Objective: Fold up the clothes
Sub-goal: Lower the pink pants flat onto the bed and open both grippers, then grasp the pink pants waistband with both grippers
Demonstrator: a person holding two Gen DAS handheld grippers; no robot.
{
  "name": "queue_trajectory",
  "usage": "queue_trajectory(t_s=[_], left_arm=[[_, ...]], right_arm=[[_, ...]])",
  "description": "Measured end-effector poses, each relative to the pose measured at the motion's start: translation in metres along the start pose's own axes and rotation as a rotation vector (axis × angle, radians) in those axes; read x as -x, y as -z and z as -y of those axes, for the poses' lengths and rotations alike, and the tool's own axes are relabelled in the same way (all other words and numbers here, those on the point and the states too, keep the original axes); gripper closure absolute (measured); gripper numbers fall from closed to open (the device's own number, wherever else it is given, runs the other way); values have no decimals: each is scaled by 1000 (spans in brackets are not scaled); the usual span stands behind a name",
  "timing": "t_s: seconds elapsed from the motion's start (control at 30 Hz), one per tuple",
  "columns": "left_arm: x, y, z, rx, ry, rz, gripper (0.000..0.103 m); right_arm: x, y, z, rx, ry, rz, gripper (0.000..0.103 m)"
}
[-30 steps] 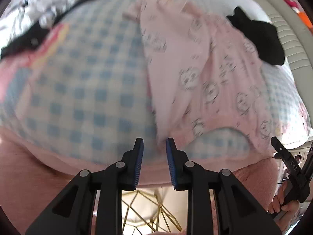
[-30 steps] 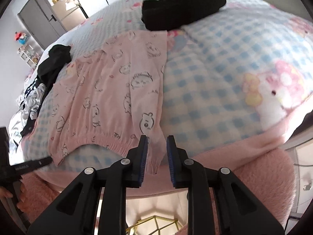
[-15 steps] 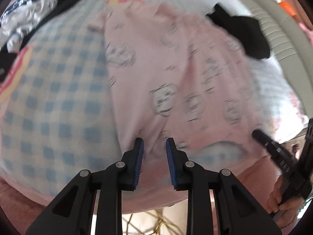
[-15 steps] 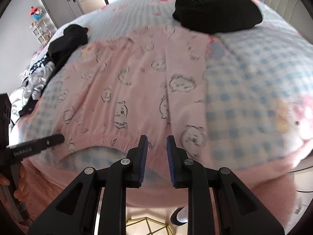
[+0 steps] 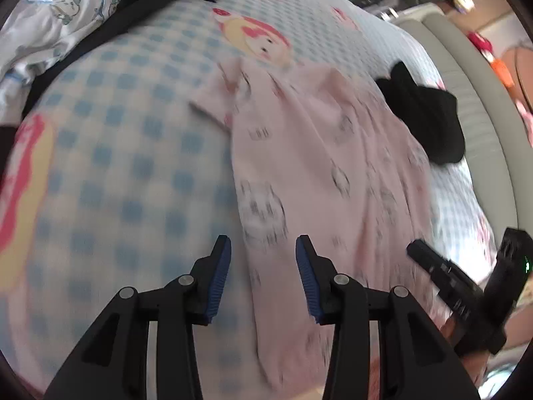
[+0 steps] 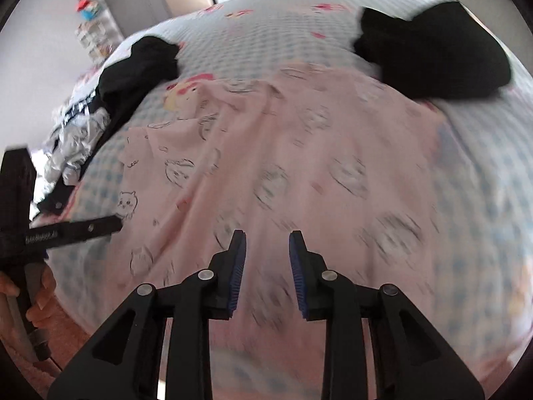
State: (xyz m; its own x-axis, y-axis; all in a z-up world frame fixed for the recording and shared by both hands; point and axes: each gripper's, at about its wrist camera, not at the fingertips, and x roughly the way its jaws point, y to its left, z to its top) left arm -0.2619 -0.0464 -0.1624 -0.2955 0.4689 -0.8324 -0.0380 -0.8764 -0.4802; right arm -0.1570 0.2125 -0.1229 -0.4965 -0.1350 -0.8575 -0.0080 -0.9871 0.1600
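A pink shirt with cartoon prints (image 5: 319, 166) lies spread flat on the blue-checked bed cover (image 5: 110, 153); it also shows in the right wrist view (image 6: 299, 153). My left gripper (image 5: 263, 256) is open and empty over the shirt's left edge near the hem. My right gripper (image 6: 267, 250) is open and empty over the middle of the shirt's lower part. Each gripper shows at the edge of the other's view: the right one (image 5: 466, 286) and the left one (image 6: 66, 230).
A black garment (image 5: 429, 123) lies beyond the shirt's far right corner, seen too in the right wrist view (image 6: 443, 53). A pile of black and white clothes (image 6: 100, 100) lies at the far left. A padded headboard (image 5: 479, 100) runs along the right.
Both grippers have opened and let go of the shirt's hem. Both have moved forward over the shirt, which now lies flat.
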Motion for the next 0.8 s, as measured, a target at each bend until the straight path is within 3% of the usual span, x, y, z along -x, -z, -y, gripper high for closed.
queue_trajectory(t_s=[0.2, 0.3, 0.37, 0.43, 0.57, 0.7, 0.8], left_arm=[[-15, -30, -8, 63, -6, 76, 61], [-22, -34, -11, 95, 37, 74, 61], [-25, -32, -5, 70, 83, 71, 65], [-26, -30, 2, 33, 77, 74, 93], [-18, -11, 0, 27, 71, 41, 94], [-17, 10, 1, 19, 51, -42, 99], [-8, 22, 1, 20, 51, -41, 99]], right_arm=[[-47, -18, -21, 61, -3, -33, 76], [-66, -11, -21, 52, 22, -88, 76], [-67, -4, -20, 58, 22, -83, 77], [-63, 2, -18, 66, 22, -79, 77], [-51, 14, -10, 54, 19, -99, 77], [-40, 32, -2, 40, 42, -81, 83], [-36, 45, -1, 47, 72, -81, 88]])
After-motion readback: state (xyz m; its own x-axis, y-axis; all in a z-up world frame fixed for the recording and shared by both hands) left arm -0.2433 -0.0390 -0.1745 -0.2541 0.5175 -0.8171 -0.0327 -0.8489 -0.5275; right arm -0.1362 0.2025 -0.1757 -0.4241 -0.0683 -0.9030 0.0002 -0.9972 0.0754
